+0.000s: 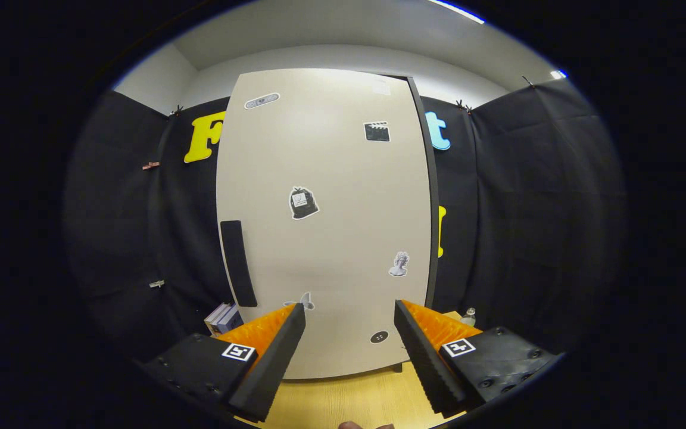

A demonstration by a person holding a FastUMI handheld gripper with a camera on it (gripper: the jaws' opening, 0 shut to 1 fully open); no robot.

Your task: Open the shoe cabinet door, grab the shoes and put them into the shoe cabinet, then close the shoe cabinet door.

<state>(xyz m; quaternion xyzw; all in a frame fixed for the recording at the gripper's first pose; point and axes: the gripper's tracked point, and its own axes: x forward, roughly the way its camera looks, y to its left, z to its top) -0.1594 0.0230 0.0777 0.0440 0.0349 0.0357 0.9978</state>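
Facing the closed shoe cabinet door (325, 220), we hold our tool (350, 322) spread apart, empty, above the wooden surface (349, 399).

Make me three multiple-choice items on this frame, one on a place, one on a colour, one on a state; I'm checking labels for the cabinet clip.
1. Where on the cabinet door is the dark handle?
A. by its left edge
B. at its middle
C. along its top

2. What colour is the door?
A. red
B. beige
C. blue

3. How does the gripper stand?
A. shut on the handle
B. shut on a shoe
C. open, holding nothing

A: the handle sits ahead of the left finger. B: the panel is pale beige. C: the fingers stand apart.
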